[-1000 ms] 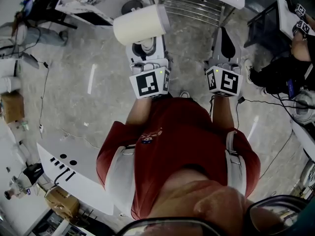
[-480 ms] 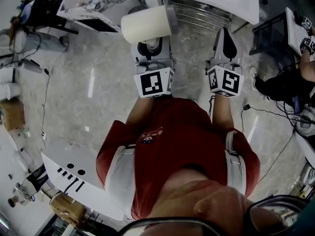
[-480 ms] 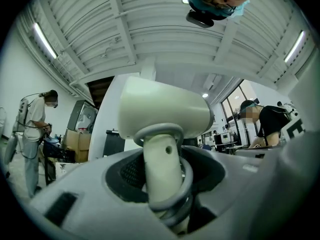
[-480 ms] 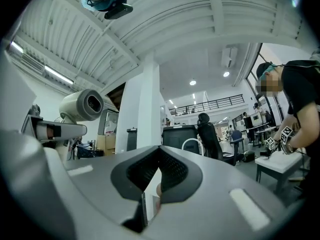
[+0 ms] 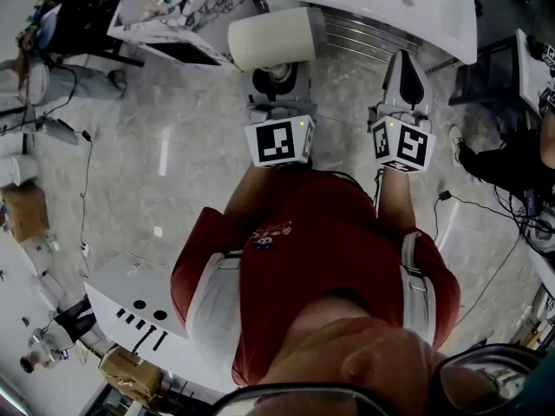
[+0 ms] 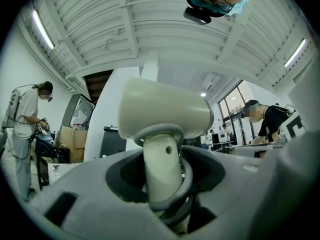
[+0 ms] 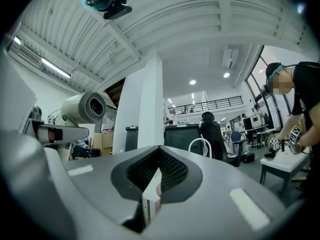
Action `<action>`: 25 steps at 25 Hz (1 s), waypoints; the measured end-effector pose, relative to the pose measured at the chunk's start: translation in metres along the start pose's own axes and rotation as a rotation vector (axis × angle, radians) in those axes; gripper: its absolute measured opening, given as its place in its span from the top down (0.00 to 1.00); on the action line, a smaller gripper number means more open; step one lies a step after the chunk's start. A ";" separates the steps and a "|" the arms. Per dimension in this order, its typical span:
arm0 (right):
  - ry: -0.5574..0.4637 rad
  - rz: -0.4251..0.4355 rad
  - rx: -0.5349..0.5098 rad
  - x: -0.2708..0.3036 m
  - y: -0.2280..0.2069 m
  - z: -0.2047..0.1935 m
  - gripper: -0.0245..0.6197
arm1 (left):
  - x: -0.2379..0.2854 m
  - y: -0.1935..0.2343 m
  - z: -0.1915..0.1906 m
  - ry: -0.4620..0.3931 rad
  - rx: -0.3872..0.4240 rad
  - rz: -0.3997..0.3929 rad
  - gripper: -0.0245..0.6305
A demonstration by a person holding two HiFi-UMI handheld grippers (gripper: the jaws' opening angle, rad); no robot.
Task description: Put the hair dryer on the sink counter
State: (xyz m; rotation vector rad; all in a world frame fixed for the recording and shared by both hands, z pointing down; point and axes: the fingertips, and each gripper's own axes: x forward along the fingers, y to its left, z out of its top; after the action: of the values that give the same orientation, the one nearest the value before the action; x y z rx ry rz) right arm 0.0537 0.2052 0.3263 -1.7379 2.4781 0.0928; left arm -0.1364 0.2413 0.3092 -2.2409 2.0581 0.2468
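Dryer (image 6: 165, 114) looks rigid, top-heavy, smooth; my left fingers (image 6: 90, 194) clamp its handle (image 6: 162, 169) low, cord (image 6: 188, 180) looped there, while right fingers (image 7: 225, 184) sit closed, empty.

Big open lab/workshop hall — high ribbed ceiling (image 6: 150, 29) w/ strip lights (image 6: 42, 29), bare grey floor (image 5: 173, 215) w/ loose cables (image 5: 84, 189), cardboard boxes (image 6: 72, 141), office chairs (image 7: 215, 134), other people (image 6: 25, 124) at white benches (image 7: 287, 166).
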 end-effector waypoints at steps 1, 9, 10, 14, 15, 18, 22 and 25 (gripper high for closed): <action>-0.001 0.000 -0.002 0.005 0.007 0.000 0.96 | 0.002 0.008 0.000 0.001 0.000 -0.002 0.67; -0.012 -0.025 0.003 0.034 0.036 0.002 0.96 | 0.025 0.038 0.004 -0.013 -0.001 -0.058 0.67; -0.012 -0.028 0.004 0.037 0.040 0.002 0.96 | 0.026 0.041 0.005 -0.014 -0.001 -0.064 0.67; -0.020 -0.038 0.007 0.048 0.054 0.003 0.96 | 0.033 0.054 0.004 -0.015 0.001 -0.087 0.67; -0.021 -0.041 0.008 0.050 0.057 0.003 0.96 | 0.034 0.056 0.002 -0.011 -0.002 -0.091 0.67; -0.020 -0.054 0.009 0.052 0.064 0.000 0.96 | 0.034 0.062 -0.006 0.005 -0.017 -0.106 0.67; -0.009 -0.063 0.000 0.055 0.070 -0.004 0.96 | 0.036 0.066 0.000 -0.031 -0.055 -0.109 0.67; -0.018 -0.072 0.006 0.056 0.070 -0.004 0.96 | 0.036 0.069 -0.006 -0.018 -0.048 -0.117 0.67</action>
State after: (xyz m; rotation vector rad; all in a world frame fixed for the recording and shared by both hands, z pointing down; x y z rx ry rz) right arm -0.0312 0.1764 0.3216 -1.8135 2.3981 0.0938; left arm -0.2013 0.1984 0.3115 -2.3682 1.9233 0.3098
